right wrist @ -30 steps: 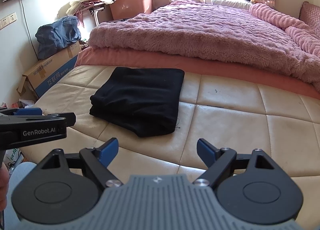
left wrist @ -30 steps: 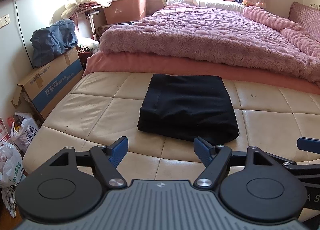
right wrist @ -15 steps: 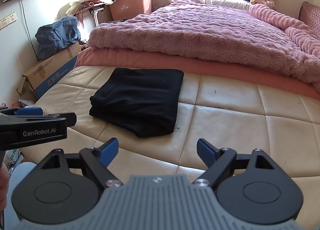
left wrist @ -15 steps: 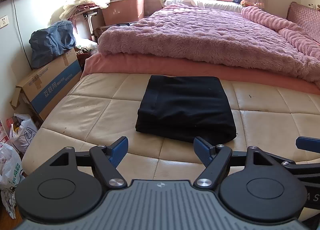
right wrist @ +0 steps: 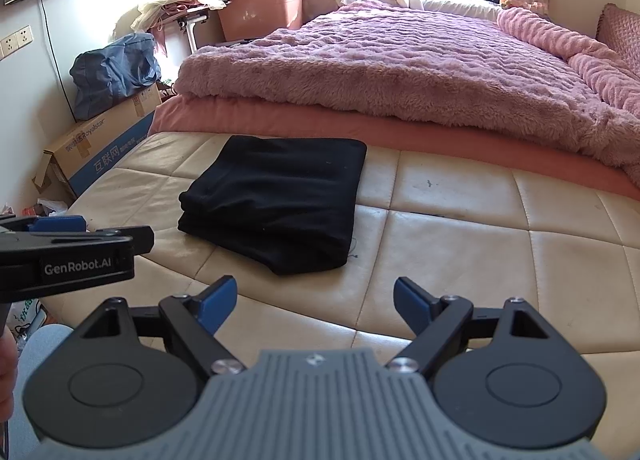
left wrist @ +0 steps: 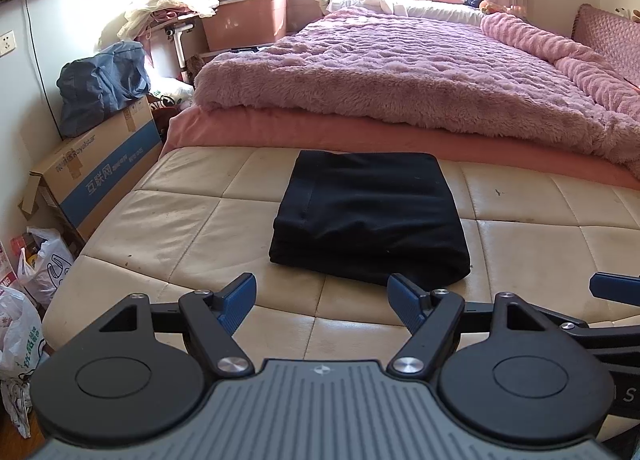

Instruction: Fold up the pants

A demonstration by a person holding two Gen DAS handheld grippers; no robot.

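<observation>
- Left gripper: blue fingers spread wide, empty, hanging above the cushion, short of the pants' near edge.
- Right gripper: fingers just as wide apart, empty, over bare cushion to the right of the pants.
- Pants: black, folded into a flat rectangular stack, lying on the cream cushion just before the pink mattress edge; touched by neither gripper.
- Hidden or cut off: layers of the fold visible only at the left and near edges; count not clear. Far side of the stack foreshortened.
- Right gripper in the left view cut by the frame edge, only a blue tip and black linkage showing; left gripper in the right view seen side-on, so its opening not readable there.
- Bit of a hand and a pale sleeve at the lower left edge of the right view, mostly out of frame.
- Window area washed out by glare; clutter by the wall, box, blue bag, plastic bags, partly cropped.
- Against the earlier frames: pants in the same place and shape; both grippers open as before; left view drawn back very slightly, stack a touch higher in frame; right view nearly unchanged.
</observation>
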